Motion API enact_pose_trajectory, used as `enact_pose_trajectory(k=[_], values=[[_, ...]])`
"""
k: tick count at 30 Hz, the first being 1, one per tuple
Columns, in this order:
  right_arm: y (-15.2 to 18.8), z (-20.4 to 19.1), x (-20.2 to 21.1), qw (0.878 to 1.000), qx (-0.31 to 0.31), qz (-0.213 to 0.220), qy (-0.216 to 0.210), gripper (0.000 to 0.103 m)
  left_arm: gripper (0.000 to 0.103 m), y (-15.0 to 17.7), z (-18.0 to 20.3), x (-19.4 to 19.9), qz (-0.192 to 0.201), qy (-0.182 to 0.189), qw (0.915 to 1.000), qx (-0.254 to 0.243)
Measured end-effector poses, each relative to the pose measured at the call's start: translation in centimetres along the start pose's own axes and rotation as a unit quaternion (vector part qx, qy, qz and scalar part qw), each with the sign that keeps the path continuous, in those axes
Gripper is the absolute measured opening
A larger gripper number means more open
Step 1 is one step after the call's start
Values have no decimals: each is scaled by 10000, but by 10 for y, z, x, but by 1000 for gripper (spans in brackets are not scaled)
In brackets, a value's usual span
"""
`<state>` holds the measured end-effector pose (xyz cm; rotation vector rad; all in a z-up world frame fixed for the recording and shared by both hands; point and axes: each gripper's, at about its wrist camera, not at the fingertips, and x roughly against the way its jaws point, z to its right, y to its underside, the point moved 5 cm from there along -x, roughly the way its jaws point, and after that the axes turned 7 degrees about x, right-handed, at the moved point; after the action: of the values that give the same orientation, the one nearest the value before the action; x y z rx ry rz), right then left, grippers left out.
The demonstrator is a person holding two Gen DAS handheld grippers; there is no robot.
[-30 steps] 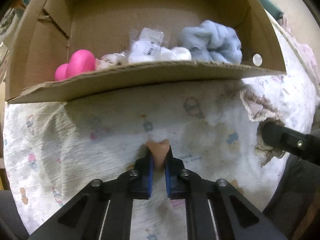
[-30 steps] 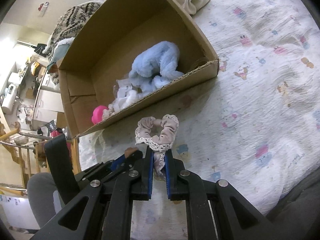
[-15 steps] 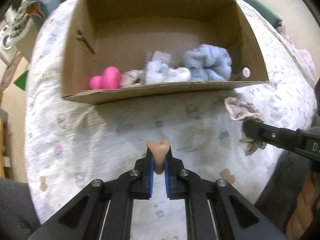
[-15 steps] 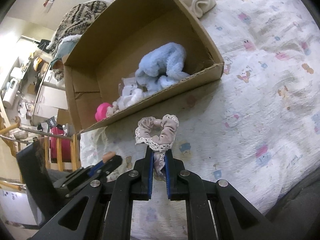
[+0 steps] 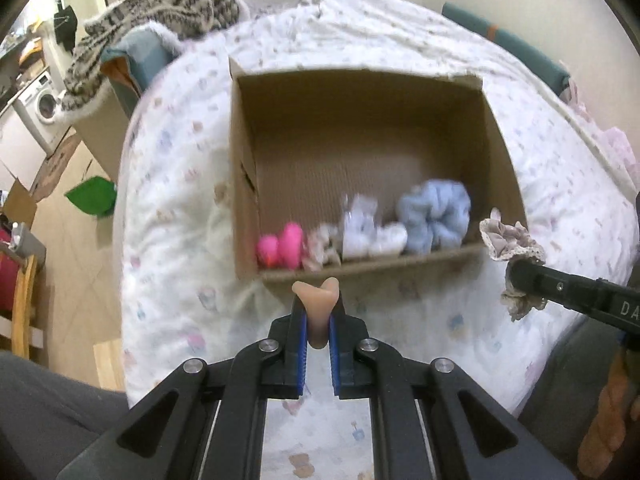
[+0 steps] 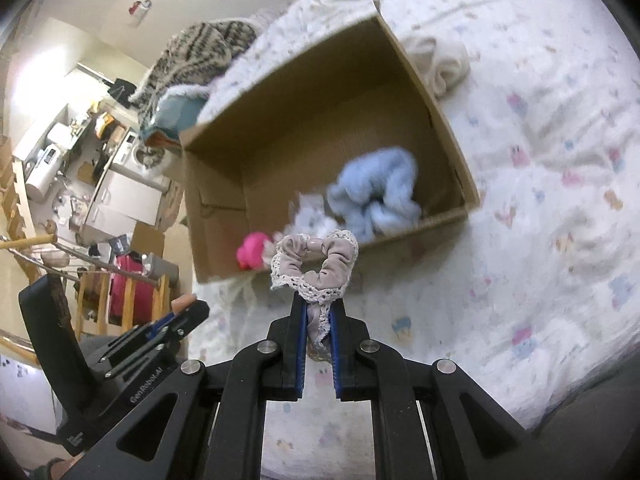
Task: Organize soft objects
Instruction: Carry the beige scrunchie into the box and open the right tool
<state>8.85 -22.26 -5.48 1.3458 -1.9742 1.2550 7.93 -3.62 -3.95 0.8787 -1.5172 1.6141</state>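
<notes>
An open cardboard box lies on the bed and holds a pink heart toy, a small white packet and a fluffy blue scrunchie. My left gripper is shut on a peach heart-shaped soft piece, held in the air in front of the box's near wall. My right gripper is shut on a beige lace-trimmed scrunchie, held above the bed near the box's right front corner. That scrunchie also shows in the left wrist view.
The bed carries a white printed quilt. A cream cloth lies behind the box. A striped knit garment is piled at the bed's far left. Beyond the bed's left edge are floor, a washing machine and wooden furniture.
Both grippers have risen and pulled back from the box with their items still held. The box now looks smaller and more of the room shows.
</notes>
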Motion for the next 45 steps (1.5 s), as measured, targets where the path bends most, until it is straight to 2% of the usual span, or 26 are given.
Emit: enact_pose_trajectory(k=[10, 19, 29, 34, 40, 45], values=[[-45, -13, 3, 9993, 215, 261, 151, 12, 9, -52, -6, 5, 282, 34, 9996, 42], [-70, -17, -9, 9984, 371, 366, 203, 12, 9, -75, -6, -15, 219, -1, 9998, 26], [-76, -12, -42, 9969, 631, 350, 299, 12, 9, -77, -5, -57, 57, -79, 10000, 18], [-74, 2, -54, 9984, 439, 284, 225, 12, 9, -69, -2, -77, -45, 114, 9999, 15], [-70, 11, -70, 9996, 235, 77, 111, 12, 9, -70, 2, -81, 57, 239, 9997, 30], [-67, 8, -81, 9996, 271, -66, 93, 12, 10, -70, 5, -88, -17, 274, 9996, 21]])
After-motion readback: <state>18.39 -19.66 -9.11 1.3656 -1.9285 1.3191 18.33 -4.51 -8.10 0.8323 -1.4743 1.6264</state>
